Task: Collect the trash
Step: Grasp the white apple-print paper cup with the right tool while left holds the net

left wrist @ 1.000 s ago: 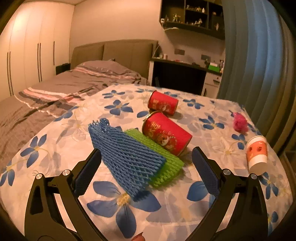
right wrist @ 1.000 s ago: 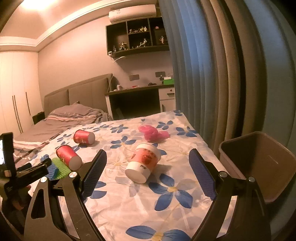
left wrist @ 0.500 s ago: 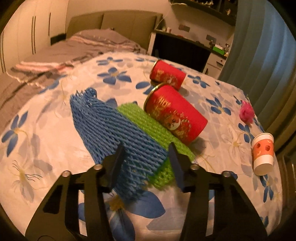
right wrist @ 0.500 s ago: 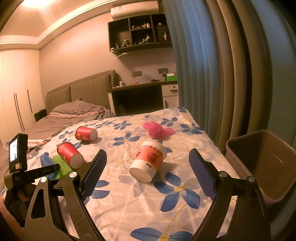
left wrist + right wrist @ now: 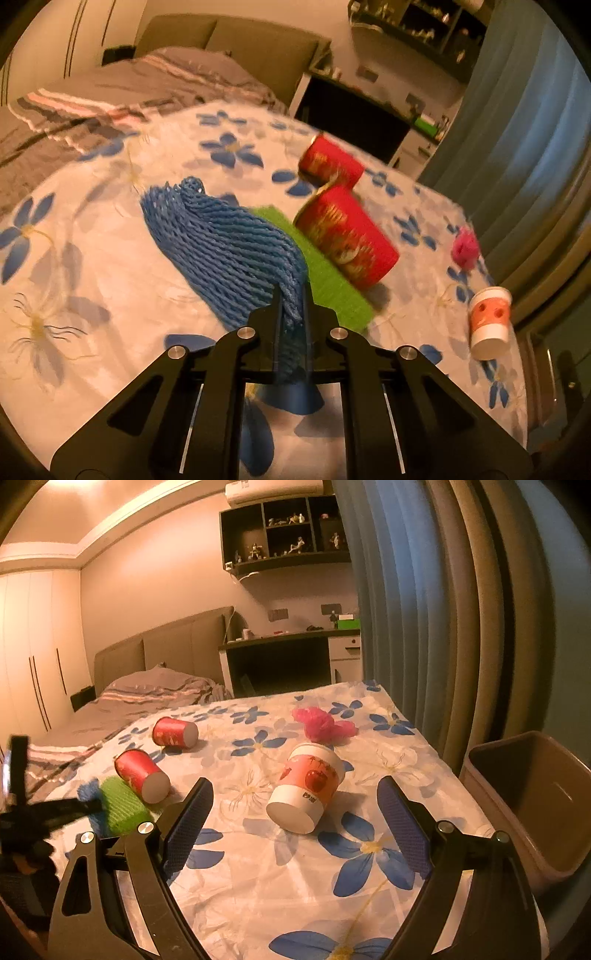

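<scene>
A blue foam net [image 5: 229,243] lies on the flowered bedspread [image 5: 110,266], partly over a green foam net [image 5: 328,280]. My left gripper [image 5: 290,291] has its jaws closing, and the pads pinch the near end of the blue net. Two red paper cups [image 5: 347,236] [image 5: 332,162] lie on their sides just beyond. My right gripper [image 5: 293,794] stands open over the bed. A white and orange paper cup [image 5: 306,786] lies on its side just past its fingertips, untouched. A pink foam net [image 5: 321,725] lies farther back.
A brown waste bin [image 5: 535,797] stands on the floor off the bed's right edge, beside the blue curtain [image 5: 424,627]. A desk [image 5: 280,642] and the headboard are at the far end. The left gripper [image 5: 88,806] shows blurred at the right view's left edge.
My left gripper has moved forward and down onto the blue net, rolled a little, and gone from wide open to pinching its near end. The right gripper has stayed open and nearly still.
</scene>
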Demonstrator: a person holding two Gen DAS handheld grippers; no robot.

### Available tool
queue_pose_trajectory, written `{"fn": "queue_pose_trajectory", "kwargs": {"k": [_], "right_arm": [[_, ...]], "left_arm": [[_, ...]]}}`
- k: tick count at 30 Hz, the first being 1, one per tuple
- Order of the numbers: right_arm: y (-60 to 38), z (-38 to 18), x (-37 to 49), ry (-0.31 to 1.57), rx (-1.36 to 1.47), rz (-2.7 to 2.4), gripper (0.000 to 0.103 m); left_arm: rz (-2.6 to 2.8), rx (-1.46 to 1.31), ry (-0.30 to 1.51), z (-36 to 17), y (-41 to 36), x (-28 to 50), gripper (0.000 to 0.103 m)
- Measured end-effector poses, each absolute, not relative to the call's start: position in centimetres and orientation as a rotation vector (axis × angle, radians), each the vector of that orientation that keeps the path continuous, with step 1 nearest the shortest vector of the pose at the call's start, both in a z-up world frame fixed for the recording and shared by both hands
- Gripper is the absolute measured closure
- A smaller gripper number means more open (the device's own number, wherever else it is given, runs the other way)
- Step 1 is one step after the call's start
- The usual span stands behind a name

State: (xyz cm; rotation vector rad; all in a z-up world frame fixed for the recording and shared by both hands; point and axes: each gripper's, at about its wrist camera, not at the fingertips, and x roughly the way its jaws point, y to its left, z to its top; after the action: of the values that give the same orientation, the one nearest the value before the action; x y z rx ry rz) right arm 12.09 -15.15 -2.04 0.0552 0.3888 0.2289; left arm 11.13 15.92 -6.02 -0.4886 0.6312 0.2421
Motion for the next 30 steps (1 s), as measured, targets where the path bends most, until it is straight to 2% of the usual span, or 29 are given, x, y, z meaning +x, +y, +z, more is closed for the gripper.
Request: {"fn": "queue_pose_trajectory", "kwargs": {"k": [10, 20, 30], "right_arm": [[-13.8, -3.6, 15.8, 0.458, 0.02, 0.188, 0.016], [-12.4, -4.8, 19.3, 0.514, -0.017, 0.152, 0.016], [-12.8, -5.6, 22.0, 0.59, 0.026, 0.149, 0.025]], "left_arm": [[0.241, -0.382, 0.445, -0.9, 14.0, 7.0, 0.095], [0.214, -0.331, 0.417, -0.2, 12.5, 6.8, 0.095], [0.203, -0.319, 0.418, -0.4, 12.2, 7.0, 0.095]]}}
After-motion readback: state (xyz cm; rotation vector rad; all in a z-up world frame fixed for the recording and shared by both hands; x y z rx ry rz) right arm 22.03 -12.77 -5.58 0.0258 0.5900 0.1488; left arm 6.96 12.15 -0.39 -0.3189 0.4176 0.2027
